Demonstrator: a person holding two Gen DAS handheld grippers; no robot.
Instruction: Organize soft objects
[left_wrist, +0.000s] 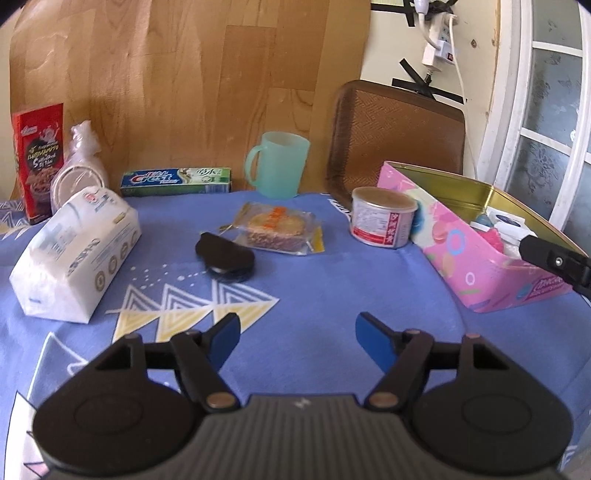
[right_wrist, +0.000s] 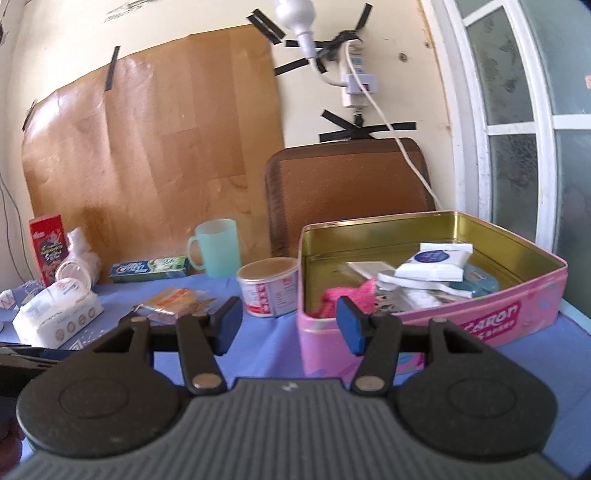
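Blue patterned cloth (left_wrist: 332, 295) covers the tabletop, backed by a wood-grain sheet (left_wrist: 184, 74) taped to a cream wall. Left wrist view: the left hand-held gripper (left_wrist: 297, 338), jaws apart and empty, hovers over bare cloth at lower centre. At the left edge lies a white soft tissue pack (left_wrist: 75, 251); at centre, a clear-wrapped cake slice (left_wrist: 277, 229) just beside a small black pouch (left_wrist: 225, 254). Along the back stand a red snack box (left_wrist: 37, 158), a blue-green toothpaste carton (left_wrist: 175, 181) and a pale green plastic mug (left_wrist: 279, 164). A round tin can (left_wrist: 382, 218) sits against the pink rectangular biscuit tin (left_wrist: 476, 258) at right. Right wrist view: the right hand-held gripper (right_wrist: 288, 325), jaws apart and empty, is at lower centre, before the tin's near wall. The open tin (right_wrist: 480, 317) holds white sachets (right_wrist: 432, 266), a pink fluffy item (right_wrist: 351, 295) and a teal packet (right_wrist: 480, 284).
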